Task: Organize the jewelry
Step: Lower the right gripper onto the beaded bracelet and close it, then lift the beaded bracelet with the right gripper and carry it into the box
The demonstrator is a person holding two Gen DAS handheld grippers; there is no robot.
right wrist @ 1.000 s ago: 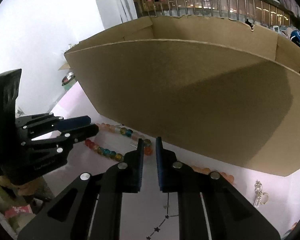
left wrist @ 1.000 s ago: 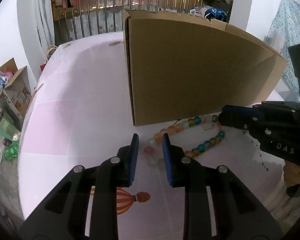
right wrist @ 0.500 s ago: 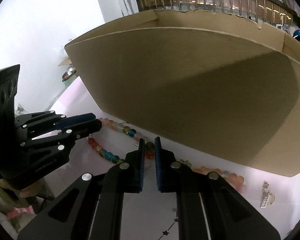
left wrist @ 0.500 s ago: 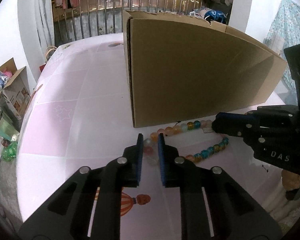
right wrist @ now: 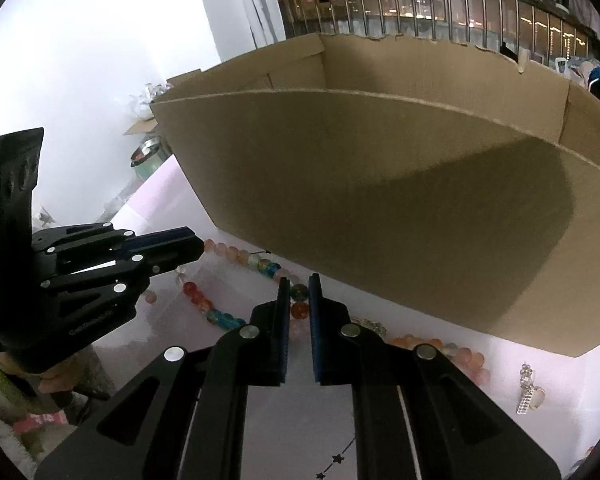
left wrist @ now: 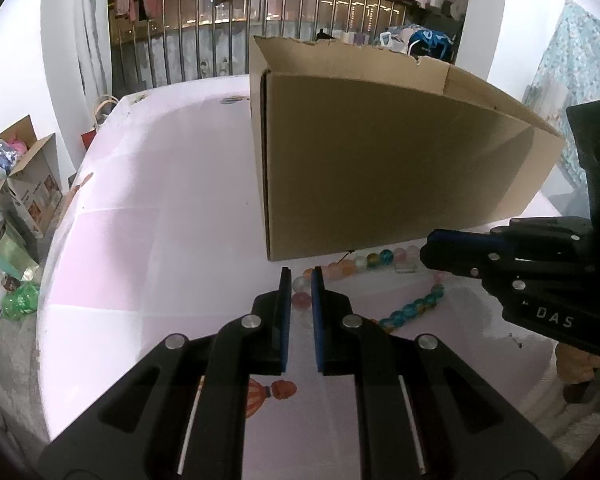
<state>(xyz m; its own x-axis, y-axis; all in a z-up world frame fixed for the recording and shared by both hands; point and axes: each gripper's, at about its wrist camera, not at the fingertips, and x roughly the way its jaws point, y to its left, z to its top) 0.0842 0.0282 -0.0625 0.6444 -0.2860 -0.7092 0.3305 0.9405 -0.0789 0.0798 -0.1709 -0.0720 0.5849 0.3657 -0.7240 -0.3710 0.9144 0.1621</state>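
A necklace of coloured glass beads (left wrist: 410, 310) lies looped on the pink table (left wrist: 148, 240) in front of a big open cardboard box (left wrist: 380, 160). My left gripper (left wrist: 301, 274) is shut on the loop's pale pink and clear beads. At the other end, my right gripper (right wrist: 299, 280) is shut on a green and an orange bead of the same necklace (right wrist: 204, 308). Each gripper shows in the other's view: the right gripper (left wrist: 424, 248) and the left gripper (right wrist: 198, 246) both point at the strand. The box (right wrist: 380, 200) stands just behind.
A peach bead strand (right wrist: 440, 346), a silver charm (right wrist: 528, 392) and a thin star chain (right wrist: 340, 456) lie to the right of my right gripper. Off the table's left edge, open cartons (left wrist: 28, 184) and bags stand on the floor. A railing runs behind.
My left jaws have narrowed from wide apart onto the pale beads. The right jaws have closed slightly on their beads. Both hands stayed roughly where they were.
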